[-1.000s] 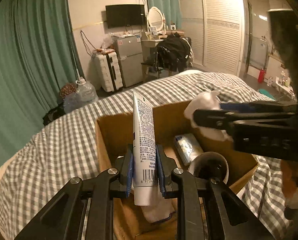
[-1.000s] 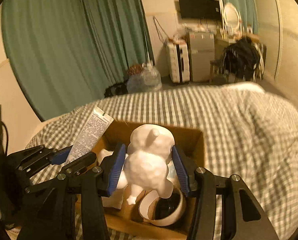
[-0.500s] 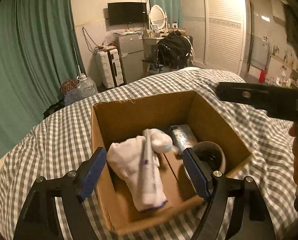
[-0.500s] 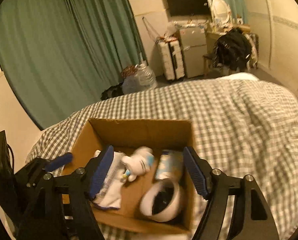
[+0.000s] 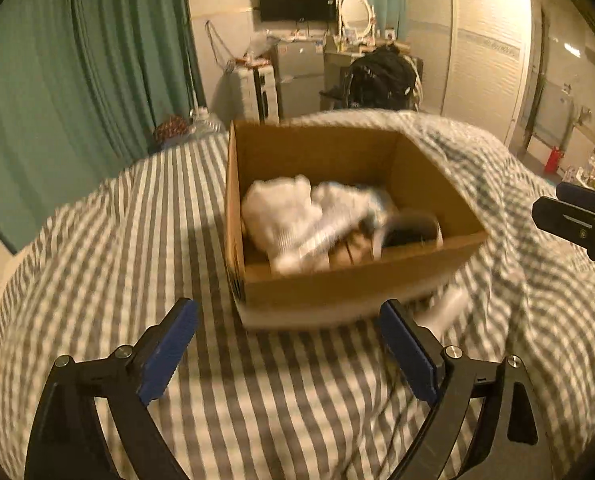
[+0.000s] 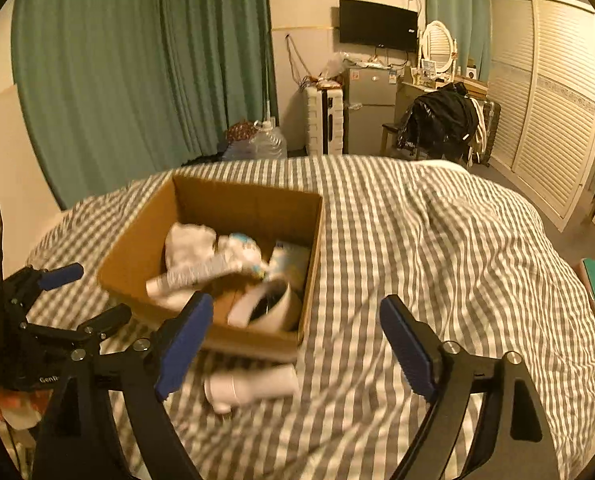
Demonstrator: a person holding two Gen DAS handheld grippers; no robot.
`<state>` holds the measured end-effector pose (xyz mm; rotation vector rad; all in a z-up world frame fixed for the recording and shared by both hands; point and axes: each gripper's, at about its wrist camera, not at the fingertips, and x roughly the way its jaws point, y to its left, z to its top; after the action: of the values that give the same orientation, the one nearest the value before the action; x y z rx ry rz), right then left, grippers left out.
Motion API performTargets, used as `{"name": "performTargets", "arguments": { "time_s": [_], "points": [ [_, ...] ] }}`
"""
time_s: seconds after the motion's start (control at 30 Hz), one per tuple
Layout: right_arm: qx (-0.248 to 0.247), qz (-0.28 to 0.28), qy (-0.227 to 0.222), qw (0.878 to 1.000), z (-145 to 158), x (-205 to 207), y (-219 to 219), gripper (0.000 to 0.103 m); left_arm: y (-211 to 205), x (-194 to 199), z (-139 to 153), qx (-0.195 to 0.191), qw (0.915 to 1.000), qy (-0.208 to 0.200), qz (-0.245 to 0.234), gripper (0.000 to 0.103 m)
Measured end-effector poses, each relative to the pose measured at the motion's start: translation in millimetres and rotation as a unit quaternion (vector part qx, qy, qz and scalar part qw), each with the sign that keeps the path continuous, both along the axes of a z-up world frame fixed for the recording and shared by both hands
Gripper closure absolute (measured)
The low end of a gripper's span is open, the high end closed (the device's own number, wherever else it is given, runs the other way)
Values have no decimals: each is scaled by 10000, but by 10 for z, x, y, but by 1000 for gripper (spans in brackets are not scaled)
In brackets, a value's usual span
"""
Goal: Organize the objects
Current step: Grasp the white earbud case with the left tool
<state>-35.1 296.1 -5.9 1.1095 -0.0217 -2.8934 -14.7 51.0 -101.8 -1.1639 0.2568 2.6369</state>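
Observation:
An open cardboard box [image 5: 361,284] [image 6: 137,248] sits on the checked bed. Inside lie a white sock [image 5: 281,212] [image 6: 187,242], a white tube [image 6: 201,272], a white and blue toy [image 6: 243,250], a small packet [image 6: 291,258] and a white bowl with a dark inside [image 5: 411,230] [image 6: 267,306]. A white bottle [image 6: 253,386] [image 5: 447,310] lies on the bed just in front of the box. My left gripper [image 5: 287,354] is open and empty, in front of the box. My right gripper [image 6: 295,352] is open and empty, above the bottle.
The grey checked duvet [image 6: 437,264] covers the bed all around the box. Green curtains [image 6: 137,60] hang at the left. A suitcase [image 6: 323,120], a small fridge [image 6: 367,110] and a chair with a black bag [image 6: 441,122] stand beyond the bed.
Both grippers let go of their loads, the tube and the white toy, into the box, opened wide and drew back from it. The box now appears farther away.

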Motion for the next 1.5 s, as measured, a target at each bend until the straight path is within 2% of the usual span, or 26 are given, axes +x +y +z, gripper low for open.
{"name": "performTargets", "arguments": {
  "time_s": [0.23, 0.33, 0.47, 0.63, 0.9, 0.97, 1.03, 1.1, 1.2, 1.33, 1.5],
  "points": [
    [362, 180, -415, 9983, -372, 255, -149, 15, 50, 396, -377, -174, 9988, -459, -28, 8],
    [412, 176, -593, 9972, -563, 353, -171, 15, 72, 566, -453, -171, 9980, -610, -78, 8],
    [419, 48, -846, 9955, -760, 447, -182, 15, 94, 770, -473, -213, 9978, -618, -123, 8],
    [361, 35, -818, 9960, -717, 573, -211, 15, 146, 1045, -563, -233, 9966, -723, -316, 8],
    [244, -144, -871, 9958, -674, 653, -216, 15, 319, 1229, -1010, -401, 9897, -1134, -780, 8],
    [217, -141, -910, 9955, -682, 664, -220, 15, 295, 1203, -1079, -197, 9880, -1313, -790, 16],
    [203, -132, -918, 9955, -693, 678, -227, 15, 287, 1203, -1064, -67, 9870, -1345, -873, 36],
    [204, -128, -926, 9954, -698, 681, -235, 15, 299, 1233, -1014, -14, 9868, -1301, -967, 47],
    [215, -129, -947, 9952, -706, 672, -242, 15, 299, 1244, -924, -24, 9867, -1266, -1015, 52],
    [199, -136, -945, 9952, -707, 669, -227, 15, 193, 1169, -702, 302, 9876, -1198, -973, 78],
    [171, -204, -992, 9947, -735, 628, -195, 15, 120, 1058, -660, 383, 9868, -1217, -997, 80]
  ]
}}
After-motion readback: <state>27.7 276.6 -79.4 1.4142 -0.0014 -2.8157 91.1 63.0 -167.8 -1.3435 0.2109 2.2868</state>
